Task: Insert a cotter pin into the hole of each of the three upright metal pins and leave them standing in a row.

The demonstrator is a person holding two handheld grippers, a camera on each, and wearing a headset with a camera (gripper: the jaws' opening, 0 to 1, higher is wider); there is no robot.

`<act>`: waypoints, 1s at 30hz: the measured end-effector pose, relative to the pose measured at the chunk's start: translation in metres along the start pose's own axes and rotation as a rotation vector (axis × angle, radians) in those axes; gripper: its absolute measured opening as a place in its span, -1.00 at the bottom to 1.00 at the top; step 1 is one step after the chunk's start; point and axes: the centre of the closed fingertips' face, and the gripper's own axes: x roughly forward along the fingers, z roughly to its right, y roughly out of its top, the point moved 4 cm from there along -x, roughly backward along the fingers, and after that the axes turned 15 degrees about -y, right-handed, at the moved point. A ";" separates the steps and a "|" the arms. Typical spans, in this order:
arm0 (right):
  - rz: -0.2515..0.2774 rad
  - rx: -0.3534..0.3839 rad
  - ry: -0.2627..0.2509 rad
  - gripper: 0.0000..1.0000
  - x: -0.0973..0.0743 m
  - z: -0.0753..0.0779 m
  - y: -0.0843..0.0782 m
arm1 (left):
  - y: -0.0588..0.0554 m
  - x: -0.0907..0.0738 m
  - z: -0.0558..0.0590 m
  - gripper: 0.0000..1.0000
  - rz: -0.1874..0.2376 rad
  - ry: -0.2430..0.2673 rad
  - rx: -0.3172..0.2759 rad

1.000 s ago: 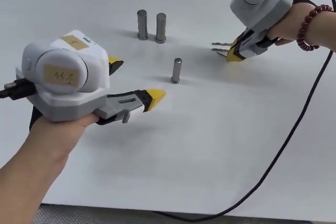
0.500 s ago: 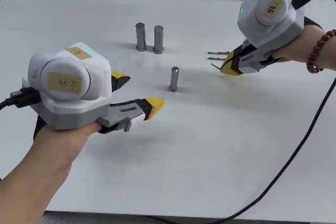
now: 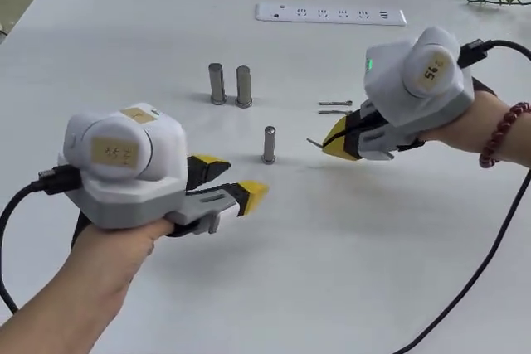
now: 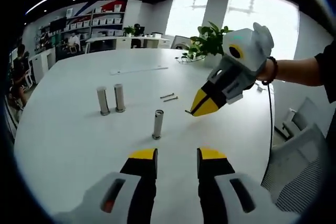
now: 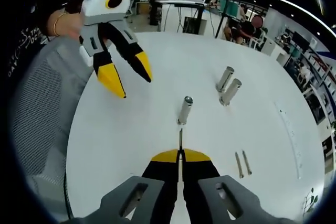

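Cotter pin [image 5: 180, 139]: thin metal wire, judged light, stiff, slick; liable to twist in grip. Clamped by tail in right gripper [image 5: 180, 153], jaws closed on it, tip protruding toward lone pin [image 5: 185, 110].

Lone pin: short grey cylinder, upright on table [image 3: 348, 230], just ahead of cotter tip, not touched. Judged dense but narrow-based, easily toppled; best steadied at mid-shaft. Cross-hole too small to be made out.

Left gripper [image 4: 176, 156]: jaws narrowly apart, nothing held, short of lone pin.

Other pins [image 3: 217, 84]: two, upright, side by side, farther back.

Spare cotters [image 3: 335, 104]: two, flat on table, near right gripper.
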 end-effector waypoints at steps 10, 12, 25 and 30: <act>0.098 -0.062 0.028 -1.00 -0.007 -0.023 0.021 | 0.003 0.009 0.013 -0.61 0.023 -0.072 -0.076; 0.114 -0.068 0.034 -1.00 -0.008 -0.026 0.025 | 0.002 0.010 0.016 -0.64 0.023 -0.086 -0.092; 0.167 -0.185 0.055 -1.00 -0.010 -0.043 0.035 | 0.005 0.014 0.025 -0.76 0.064 -0.155 -0.193; 0.169 -0.212 0.053 -1.00 -0.010 -0.045 0.036 | 0.003 0.015 0.025 -0.83 0.069 -0.160 -0.216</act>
